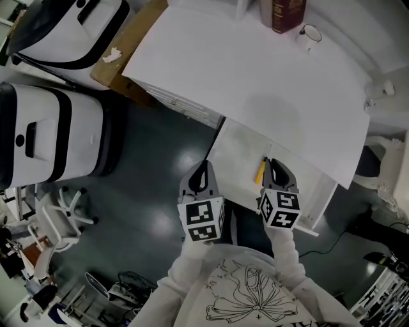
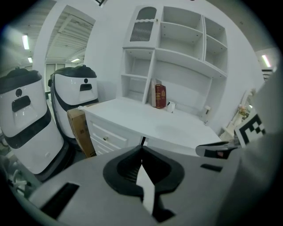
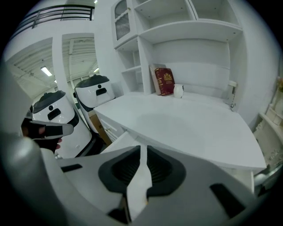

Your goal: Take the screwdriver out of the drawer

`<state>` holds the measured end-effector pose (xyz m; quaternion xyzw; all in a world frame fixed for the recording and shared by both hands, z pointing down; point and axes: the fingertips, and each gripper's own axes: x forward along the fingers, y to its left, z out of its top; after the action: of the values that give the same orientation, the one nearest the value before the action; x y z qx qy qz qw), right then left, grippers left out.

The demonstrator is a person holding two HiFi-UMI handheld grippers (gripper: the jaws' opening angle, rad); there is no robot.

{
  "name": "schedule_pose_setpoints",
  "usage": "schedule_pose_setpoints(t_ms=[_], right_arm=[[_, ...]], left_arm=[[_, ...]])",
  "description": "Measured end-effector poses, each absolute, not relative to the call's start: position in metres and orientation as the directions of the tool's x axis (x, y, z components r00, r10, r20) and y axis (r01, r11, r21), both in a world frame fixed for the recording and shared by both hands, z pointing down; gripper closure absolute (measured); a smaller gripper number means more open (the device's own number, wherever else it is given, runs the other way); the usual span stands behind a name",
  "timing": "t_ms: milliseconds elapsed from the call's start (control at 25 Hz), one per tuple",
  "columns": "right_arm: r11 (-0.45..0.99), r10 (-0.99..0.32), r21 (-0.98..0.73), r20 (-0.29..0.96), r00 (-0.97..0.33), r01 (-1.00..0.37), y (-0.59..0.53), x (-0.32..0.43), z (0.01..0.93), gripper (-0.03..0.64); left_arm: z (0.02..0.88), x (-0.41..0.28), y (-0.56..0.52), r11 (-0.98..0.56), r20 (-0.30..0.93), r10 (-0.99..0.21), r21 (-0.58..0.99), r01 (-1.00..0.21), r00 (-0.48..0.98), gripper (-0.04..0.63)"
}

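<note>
Under the white desk (image 1: pixel 255 83) the drawer (image 1: pixel 233 159) stands pulled out. A screwdriver (image 1: pixel 261 171) with a yellow handle lies inside it, near its middle. My right gripper (image 1: pixel 273 163) hovers just right of the screwdriver and clear of it; in the right gripper view its jaws (image 3: pixel 143 148) show a narrow slit with nothing in it. My left gripper (image 1: pixel 204 167) hangs at the drawer's left edge, over the dark floor. In the left gripper view its tips (image 2: pixel 142 148) meet, with nothing held.
A red book (image 1: pixel 287 13) and a white mug (image 1: pixel 310 33) stand at the desk's back. Two white-and-black machines (image 1: pixel 51 134) and a cardboard box (image 1: pixel 128 51) sit left of the desk. A chair base (image 1: pixel 64 211) lies on the floor at lower left.
</note>
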<state>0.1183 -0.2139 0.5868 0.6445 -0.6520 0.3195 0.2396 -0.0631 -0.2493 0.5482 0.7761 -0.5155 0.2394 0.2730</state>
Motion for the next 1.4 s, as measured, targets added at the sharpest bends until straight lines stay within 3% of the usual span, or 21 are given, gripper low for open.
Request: schedule_pose_setpoints(t_ms=[120,480,1000,1400], right_arm=[[-0.020,-0.650,-0.119,0.756,-0.077,-0.993,-0.211,0.118,0.607,0.551],[0.007,-0.549,-0.134,0.828,-0.116,-0.991,-0.202,0.124,0.657,0.509],[-0.021,-0.410,-0.125,0.906,-0.106,-0.992,-0.185,0.137,0.723,0.508],[-0.153,-0.314,-0.132,0.946,-0.078,-0.979,-0.164,0.142,0.757,0.508]], left_arm=[[0.559,-0.063,-0.247,-0.312,0.672,-0.655,0.178,-0.933,0.347,0.589],[0.590,-0.059,-0.242,-0.286,0.724,-0.613,0.168,-0.943,0.315,0.589],[0.616,-0.058,-0.242,-0.264,0.754,-0.587,0.167,-0.950,0.296,0.589],[0.629,-0.067,-0.236,-0.245,0.766,-0.575,0.175,-0.954,0.288,0.589]])
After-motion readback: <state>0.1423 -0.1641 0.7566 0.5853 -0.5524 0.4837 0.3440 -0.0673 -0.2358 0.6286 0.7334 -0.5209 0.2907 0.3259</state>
